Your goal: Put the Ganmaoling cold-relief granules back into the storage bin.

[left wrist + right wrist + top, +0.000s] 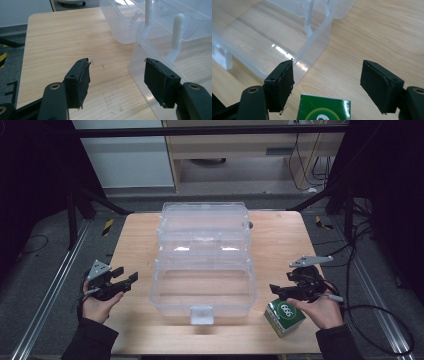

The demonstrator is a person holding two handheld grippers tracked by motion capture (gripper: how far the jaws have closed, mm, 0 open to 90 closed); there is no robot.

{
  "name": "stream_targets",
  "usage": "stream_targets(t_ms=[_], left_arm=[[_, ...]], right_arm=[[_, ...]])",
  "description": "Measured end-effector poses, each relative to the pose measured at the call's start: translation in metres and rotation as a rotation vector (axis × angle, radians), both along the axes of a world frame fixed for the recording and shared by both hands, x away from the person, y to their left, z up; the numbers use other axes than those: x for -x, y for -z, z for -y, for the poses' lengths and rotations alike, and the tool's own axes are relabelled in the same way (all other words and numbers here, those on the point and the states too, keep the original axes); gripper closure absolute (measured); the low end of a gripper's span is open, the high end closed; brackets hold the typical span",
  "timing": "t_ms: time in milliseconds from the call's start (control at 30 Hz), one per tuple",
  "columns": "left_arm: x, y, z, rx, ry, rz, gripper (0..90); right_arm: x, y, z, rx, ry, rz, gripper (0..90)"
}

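From above, a clear plastic storage box stands open at the middle of the wooden counter, its tiers stepped back and a latch tab at the near wall. A green carton with a white round logo sits near the box's right corner, just under the right claw. The right gripper view brings the carton's top close between open jaws, unpressed. The left claw is open on nothing; its own view shows the box's white hinge arms.
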State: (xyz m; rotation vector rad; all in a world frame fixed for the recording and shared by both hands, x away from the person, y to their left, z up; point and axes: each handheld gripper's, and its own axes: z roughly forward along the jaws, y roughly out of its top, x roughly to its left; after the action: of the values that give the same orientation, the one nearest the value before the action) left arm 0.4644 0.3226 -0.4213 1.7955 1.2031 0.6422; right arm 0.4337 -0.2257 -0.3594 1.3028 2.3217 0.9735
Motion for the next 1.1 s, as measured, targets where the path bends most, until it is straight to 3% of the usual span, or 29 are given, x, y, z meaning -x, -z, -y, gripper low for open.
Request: stream_targets(t_ms=[133,367,767,1100], left_arm=[[-0.002,0.003,-0.001,-0.027,-0.020,-0.017,35.9],[-0.005,0.006,-0.003,-0.030,-0.039,-0.044,36.0],[-0.005,0.014,-0.006,-0.060,-0.045,-0.060,34.6],[-0.004,0.014,-0.008,-0.057,-0.049,-0.061,34.3]], right_arm=[[0.000,-0.004,0.005,0.037,-0.002,-0.039,22.6],[0.001,-0.004,0.007,0.080,-0.020,-0.100,18.8],[0.000,0.001,0.006,0.120,-0.010,-0.157,12.6],[0.001,0.008,0.000,0.162,-0.018,-0.215,8.3]])
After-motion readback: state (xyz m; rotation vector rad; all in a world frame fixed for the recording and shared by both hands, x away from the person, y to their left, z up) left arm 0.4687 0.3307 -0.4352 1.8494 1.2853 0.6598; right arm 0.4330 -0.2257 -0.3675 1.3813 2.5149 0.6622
